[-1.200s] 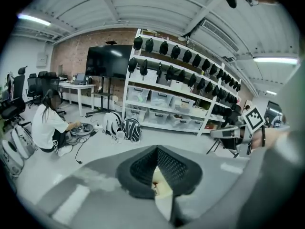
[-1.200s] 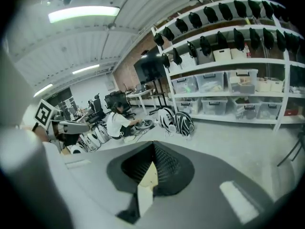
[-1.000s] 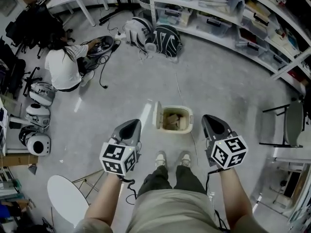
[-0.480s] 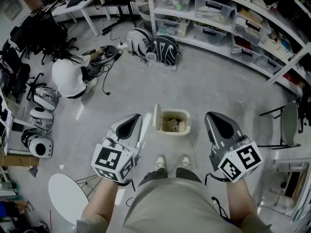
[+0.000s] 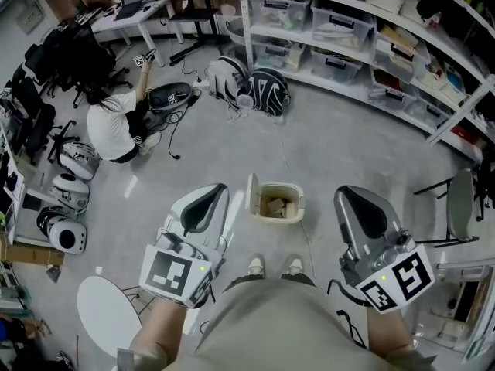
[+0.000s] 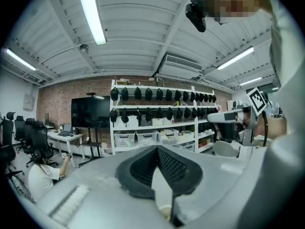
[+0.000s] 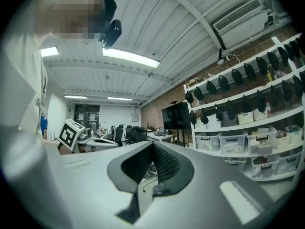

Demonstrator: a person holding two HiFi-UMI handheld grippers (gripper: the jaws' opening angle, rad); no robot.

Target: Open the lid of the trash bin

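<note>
Now | trash bin (image 5: 298,208) lid (image 5: 251,189) up | left gripper (image 5: 219,189), right gripper (image 5: 346,193): jaws together

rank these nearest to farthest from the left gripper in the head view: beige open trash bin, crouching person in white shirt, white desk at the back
1. Beige open trash bin, just right of the left gripper.
2. Crouching person in white shirt, ahead left.
3. White desk, far back left.

Head view facing steeply down at floor (image 5: 348,145), gripper views close behind left claw (image 6: 157,149), right claw (image 7: 153,146), tilted upward (ceiling (image 6: 133,32) showing), shelving (image 5: 340,33) shared.
</note>
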